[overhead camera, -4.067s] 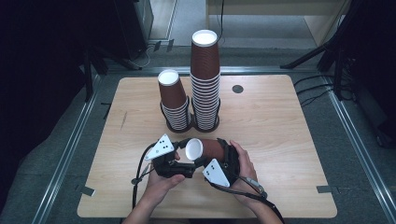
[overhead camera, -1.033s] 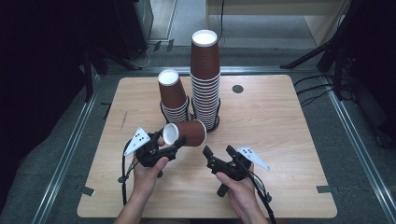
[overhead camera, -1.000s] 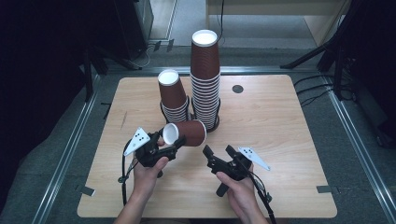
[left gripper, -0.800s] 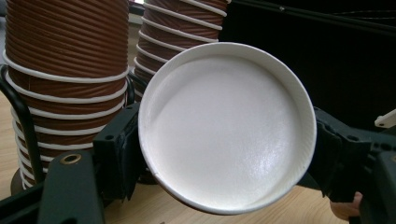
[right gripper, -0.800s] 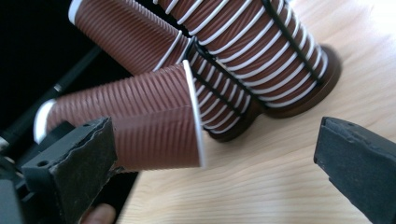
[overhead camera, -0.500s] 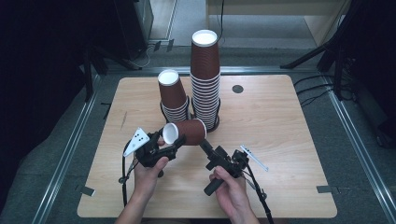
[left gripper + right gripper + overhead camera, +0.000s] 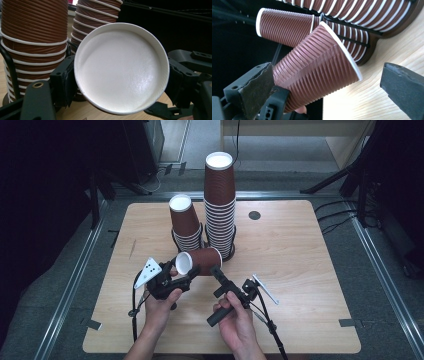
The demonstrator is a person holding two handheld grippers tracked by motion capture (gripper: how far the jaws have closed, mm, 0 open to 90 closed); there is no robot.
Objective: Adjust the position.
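Single brown ribbed paper cup [image 7: 197, 260] with white rim is held on its side above the light wooden bench [image 7: 300, 270], just in front of the two stacks. Left hand-held gripper [image 7: 184, 276] is clamped on the cup's narrow base end; in the left gripper view the white bottom disc of the cup [image 7: 121, 67] sits between the two black jaws, pressed from both sides. Right hand-held gripper [image 7: 216, 270] is seen with jaws apart: in the right gripper view the pads stand wide on either side of the cup body [image 7: 317, 75] without pressing it, so nothing is gripped on that side.

Progress, as judged: one cup is loose in hand and is not yet placed. The work appears to be mid-way through a single cup's handling; whether the cup is meant to go onto a stack or be set elsewhere cannot be told. A hand-over or second grip by the right hand-held gripper seems to be pending.

Count:
- Loose cups: one.
- Stacks of nested brown cups, upside down on black wire holders: two. Short stack [image 7: 185, 223] at left, tall stack [image 7: 220, 205] at right, standing just beside each other.
- Cups per stack: too close-packed to be counted reliably.
- Hand-held grippers: two.
- Small dark round disc [image 7: 254, 215] on the bench, well apart from the cups: one.
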